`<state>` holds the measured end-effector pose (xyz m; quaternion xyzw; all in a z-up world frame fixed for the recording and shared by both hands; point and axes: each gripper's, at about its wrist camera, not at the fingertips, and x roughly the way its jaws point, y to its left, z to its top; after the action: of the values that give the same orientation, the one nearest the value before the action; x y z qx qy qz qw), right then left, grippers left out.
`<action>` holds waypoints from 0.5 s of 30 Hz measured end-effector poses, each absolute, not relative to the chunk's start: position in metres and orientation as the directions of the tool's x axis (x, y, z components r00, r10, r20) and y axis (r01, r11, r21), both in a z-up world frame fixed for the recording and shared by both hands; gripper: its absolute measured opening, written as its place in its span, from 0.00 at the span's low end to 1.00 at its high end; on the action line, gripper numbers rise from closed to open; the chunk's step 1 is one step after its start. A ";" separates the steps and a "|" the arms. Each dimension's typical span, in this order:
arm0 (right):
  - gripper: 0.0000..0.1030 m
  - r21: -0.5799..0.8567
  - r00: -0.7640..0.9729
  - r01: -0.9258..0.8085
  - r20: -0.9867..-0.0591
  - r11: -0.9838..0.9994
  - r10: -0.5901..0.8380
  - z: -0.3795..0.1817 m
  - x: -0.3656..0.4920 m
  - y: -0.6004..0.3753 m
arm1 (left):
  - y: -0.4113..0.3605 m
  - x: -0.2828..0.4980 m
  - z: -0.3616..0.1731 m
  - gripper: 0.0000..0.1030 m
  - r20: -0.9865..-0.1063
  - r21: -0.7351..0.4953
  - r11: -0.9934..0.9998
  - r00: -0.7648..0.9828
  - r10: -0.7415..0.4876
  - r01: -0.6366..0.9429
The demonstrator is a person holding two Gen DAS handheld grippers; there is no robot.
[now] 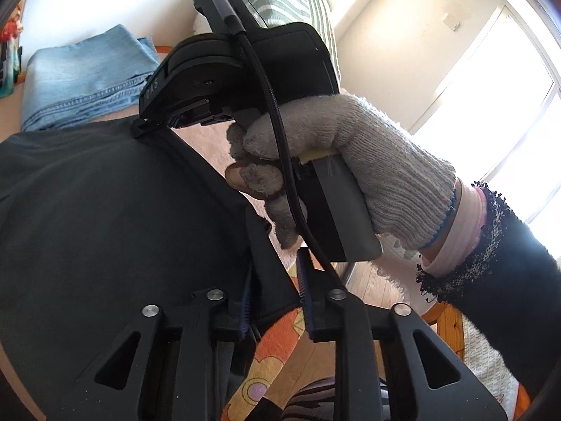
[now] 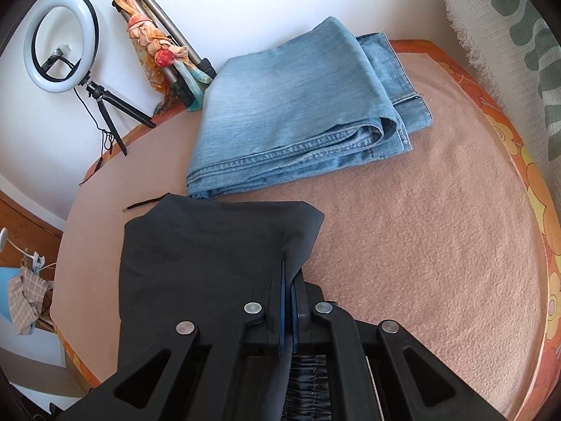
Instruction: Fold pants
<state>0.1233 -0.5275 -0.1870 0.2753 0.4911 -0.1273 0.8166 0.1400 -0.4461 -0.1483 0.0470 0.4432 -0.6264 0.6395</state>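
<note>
Here's the round table (image 2: 438, 245) under its pink blanket, and the folded jeans (image 2: 298, 105) sit done at its far side, near the wall. Nearer us than the jeans, almost touching their front edge, the black pants (image 2: 210, 256) are mid-fold, a doubled panel held up off the blanket. The right claw (image 2: 288, 280) is pinched tight on their edge beside the waistband. The left claw (image 1: 273, 301) has a black fold between its narrowly parted fingers, seemingly gripped. Laying flat and squaring up look outstanding.
</note>
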 end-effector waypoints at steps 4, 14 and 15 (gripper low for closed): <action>0.00 0.312 0.481 0.482 -0.875 0.819 0.051 -0.194 0.123 -0.529 | -0.436 0.139 -0.144 0.27 -0.643 -0.457 0.202 -0.165 -0.748 0.866; 0.26 0.205 0.498 0.519 -0.862 0.830 -0.099 -0.157 0.088 -0.527 | -0.334 0.189 -0.107 0.47 -0.607 -0.424 0.335 0.010 -0.794 0.842; 0.31 0.202 0.514 0.515 -0.851 0.833 -0.112 -0.149 0.082 -0.524 | -0.327 0.195 -0.105 0.47 -0.606 -0.419 0.352 0.031 -0.795 0.837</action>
<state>0.0823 -0.5239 -0.1489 0.2209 0.4567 -0.1862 0.8414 0.1951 -0.3270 -0.1050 0.0264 0.4016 -0.5686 0.7174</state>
